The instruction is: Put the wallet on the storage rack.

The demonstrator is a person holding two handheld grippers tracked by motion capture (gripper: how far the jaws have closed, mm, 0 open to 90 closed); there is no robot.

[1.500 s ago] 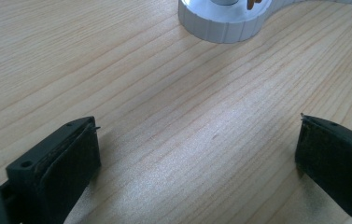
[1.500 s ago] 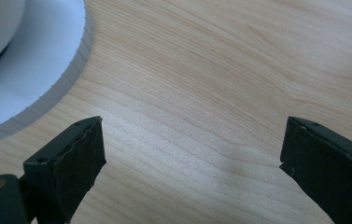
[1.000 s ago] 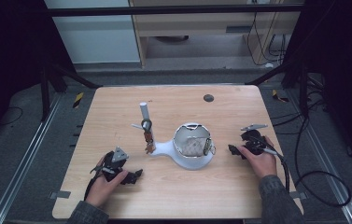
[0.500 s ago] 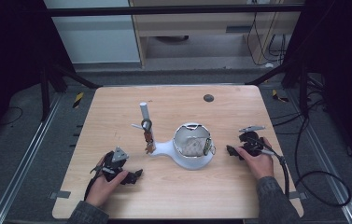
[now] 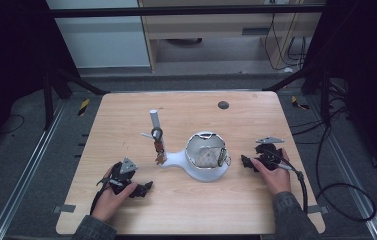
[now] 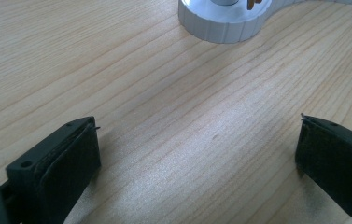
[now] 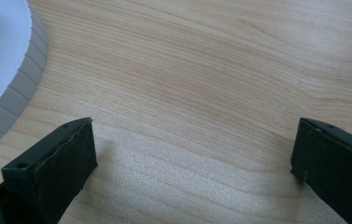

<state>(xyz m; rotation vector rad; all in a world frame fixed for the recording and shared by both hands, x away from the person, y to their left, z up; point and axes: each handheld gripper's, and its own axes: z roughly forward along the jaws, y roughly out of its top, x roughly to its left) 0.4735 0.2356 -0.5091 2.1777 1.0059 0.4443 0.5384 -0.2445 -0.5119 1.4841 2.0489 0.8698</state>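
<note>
Left gripper (image 5: 143,188) is resting on the worktop (image 5: 186,210) near its front left corner, held in the person's left hand (image 5: 111,196), jaws spread wide with nothing between them. In the left gripper view, bare wood is showing between the two black jaws, and the ribbed round foot of the white stand (image 6: 222,18) is sitting ahead near the top edge of that view, well apart from the jaws.

Right gripper (image 5: 246,162) is lying near the right edge of the worktop, held in the person's right hand (image 5: 275,175), jaws likewise standing wide apart and holding nothing. In the right gripper view, the ribbed rim of the white stand (image 7: 5,70) is curving in at the upper left, just beside the nearer jaw but not touching it.

White stand (image 5: 201,170) is sitting at the middle of the worktop, between the two grippers; its round bowl part is carrying a grey item inside that is too small to identify. A narrow neck is running from the bowl toward the left to a small upright post (image 5: 155,120) with brownish pieces hanging on it.

Small dark round spot (image 5: 223,105) is lying near the far edge of the worktop, well apart from everything else.
</note>
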